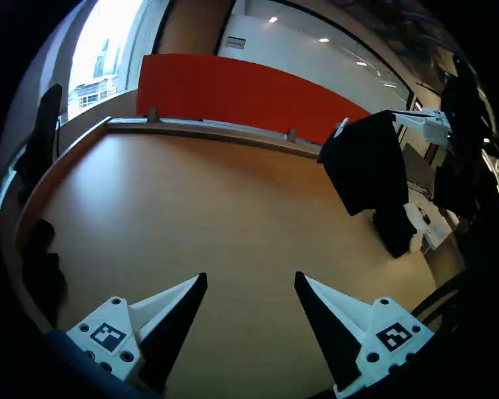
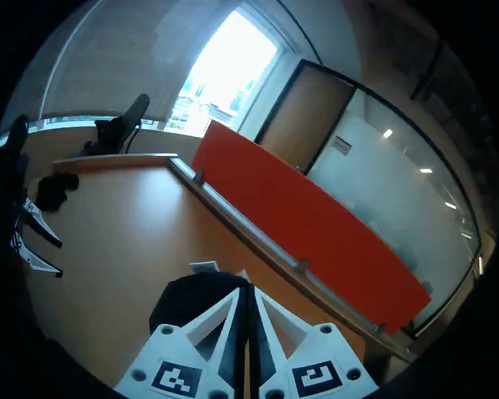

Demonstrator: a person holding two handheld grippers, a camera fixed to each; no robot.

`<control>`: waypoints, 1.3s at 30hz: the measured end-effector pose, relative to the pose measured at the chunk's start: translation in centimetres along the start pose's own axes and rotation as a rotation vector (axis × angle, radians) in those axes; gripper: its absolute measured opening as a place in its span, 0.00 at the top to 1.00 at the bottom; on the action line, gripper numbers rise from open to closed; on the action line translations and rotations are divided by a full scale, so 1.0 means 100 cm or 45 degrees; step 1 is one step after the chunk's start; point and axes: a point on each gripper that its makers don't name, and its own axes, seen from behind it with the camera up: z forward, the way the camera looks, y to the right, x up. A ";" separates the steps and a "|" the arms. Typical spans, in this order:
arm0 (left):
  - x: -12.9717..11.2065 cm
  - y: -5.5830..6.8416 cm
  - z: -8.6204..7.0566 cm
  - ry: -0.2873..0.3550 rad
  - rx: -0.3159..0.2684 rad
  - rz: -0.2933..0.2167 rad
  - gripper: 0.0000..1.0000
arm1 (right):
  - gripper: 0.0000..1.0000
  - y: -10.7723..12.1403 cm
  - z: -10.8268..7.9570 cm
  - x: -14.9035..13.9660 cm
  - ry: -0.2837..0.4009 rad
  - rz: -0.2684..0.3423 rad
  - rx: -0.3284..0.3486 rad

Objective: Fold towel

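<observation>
Towel [image 1: 366, 166] — black, limp (white tag [image 1: 341, 128])

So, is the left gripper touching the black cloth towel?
Apart. Left gripper view: the left gripper sits open over bare wooden tabletop; the black cloth towel hangs farther off from the right gripper.

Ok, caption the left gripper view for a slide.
Left tongs open over the table; right tongs hold up the black towel, red divider behind.

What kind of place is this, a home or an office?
Probably an office: a long wooden desk with an orange divider panel, a glass partition wall behind it, and an office chair by the window.
</observation>
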 end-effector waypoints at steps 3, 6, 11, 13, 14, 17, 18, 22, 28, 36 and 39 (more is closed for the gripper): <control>0.001 0.001 0.000 0.000 -0.004 0.009 0.02 | 0.94 0.006 -0.004 -0.001 0.004 0.022 -0.018; 0.002 0.001 -0.001 0.000 -0.003 0.015 0.02 | 0.94 0.013 -0.009 -0.004 0.005 0.050 -0.028; 0.003 0.001 -0.001 0.000 -0.006 0.019 0.02 | 0.94 0.024 -0.015 -0.013 -0.008 0.084 -0.052; 0.003 0.001 -0.001 0.000 -0.005 0.022 0.02 | 0.94 0.030 -0.018 -0.018 -0.015 0.100 -0.062; 0.003 0.001 -0.001 -0.001 -0.005 0.023 0.03 | 0.94 0.033 -0.019 -0.020 -0.019 0.109 -0.067; 0.003 0.001 -0.001 -0.002 -0.004 0.025 0.02 | 0.94 0.044 -0.022 -0.030 -0.035 0.136 -0.085; 0.002 0.000 -0.001 -0.002 -0.004 0.025 0.02 | 0.94 0.049 -0.023 -0.034 -0.043 0.144 -0.093; 0.000 0.000 -0.001 -0.007 0.000 0.026 0.02 | 0.94 0.070 -0.027 -0.055 -0.086 0.172 -0.132; -0.004 -0.002 -0.001 -0.019 0.012 0.027 0.02 | 0.93 0.107 -0.032 -0.090 -0.156 0.222 -0.203; -0.007 -0.005 0.002 -0.033 0.029 0.020 0.02 | 0.93 0.153 -0.037 -0.141 -0.265 0.274 -0.285; -0.007 -0.004 0.003 -0.039 0.033 0.019 0.03 | 0.93 0.167 -0.038 -0.158 -0.298 0.290 -0.307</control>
